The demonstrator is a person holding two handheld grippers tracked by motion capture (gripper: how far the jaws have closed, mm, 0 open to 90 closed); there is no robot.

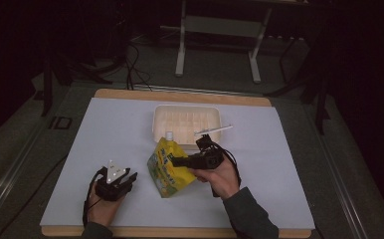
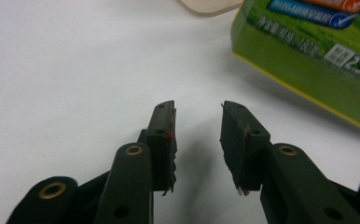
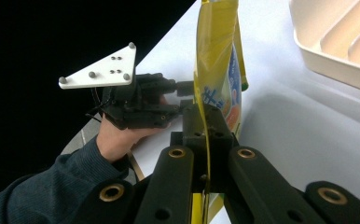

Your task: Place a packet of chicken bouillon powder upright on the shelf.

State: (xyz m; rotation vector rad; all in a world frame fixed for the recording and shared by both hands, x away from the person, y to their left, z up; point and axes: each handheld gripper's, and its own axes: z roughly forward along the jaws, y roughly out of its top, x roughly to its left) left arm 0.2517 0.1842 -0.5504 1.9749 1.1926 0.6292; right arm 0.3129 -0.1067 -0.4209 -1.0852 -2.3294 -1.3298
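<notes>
Pouch point(image 1: 169, 167), yellow-green, soft and slippery by judgement, hangs at six o'clock of the tray point(image 1: 186, 121), pinched by its flat edge seam, the firmest hold, in the right gripper point(image 3: 205, 122); left gripper point(image 2: 197, 135) spread, empty, at its eight o'clock

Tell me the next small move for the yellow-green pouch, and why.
Probably carry the spouted pouch toward the white tray behind it: the right gripper is clamped on its edge and holds it up, while the left gripper is open and apart.
</notes>
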